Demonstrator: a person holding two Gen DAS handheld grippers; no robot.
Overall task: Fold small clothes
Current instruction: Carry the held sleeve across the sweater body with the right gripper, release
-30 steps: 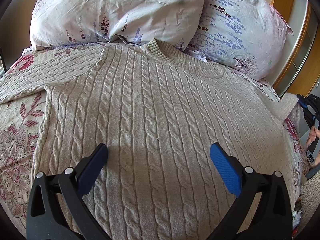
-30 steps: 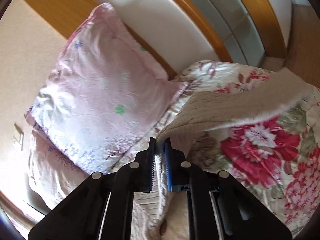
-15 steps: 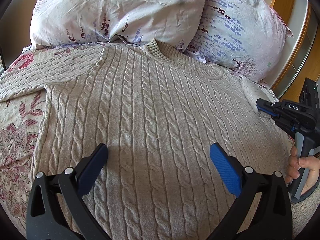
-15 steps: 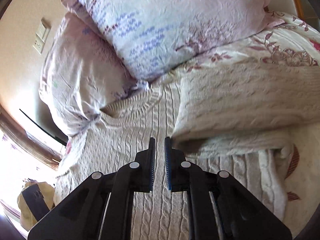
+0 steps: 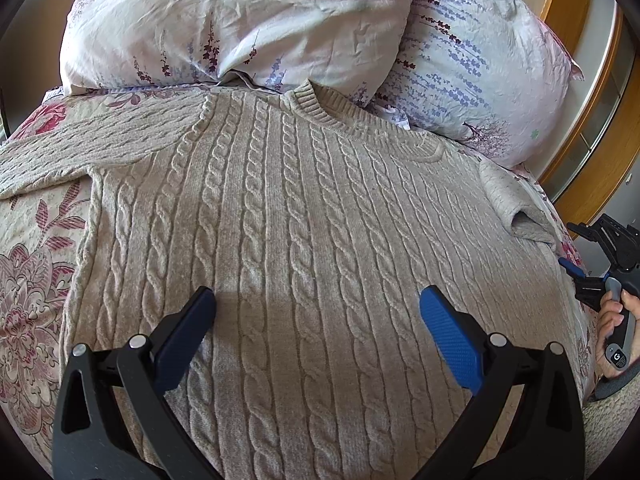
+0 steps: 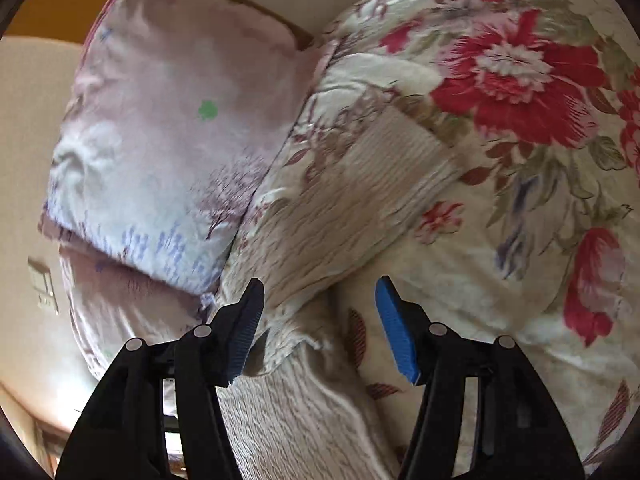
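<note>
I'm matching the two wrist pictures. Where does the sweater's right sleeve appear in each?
Left wrist: the sleeve lies bunched at the sweater's right edge.
Right wrist: the sleeve runs diagonally through the centre, above the open right gripper.
Shared landmark: the lavender-print pillow.

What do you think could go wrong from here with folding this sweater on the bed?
1. The right sleeve lies loosely bunched beside the open right claw with nothing holding it, so the fold may come out uneven.
2. The sweater lies on a soft floral bedspread; a claw closing on the knit could pinch the bedspread too.
3. The collar touches the pillows, which may crowd a fold towards them.
</note>
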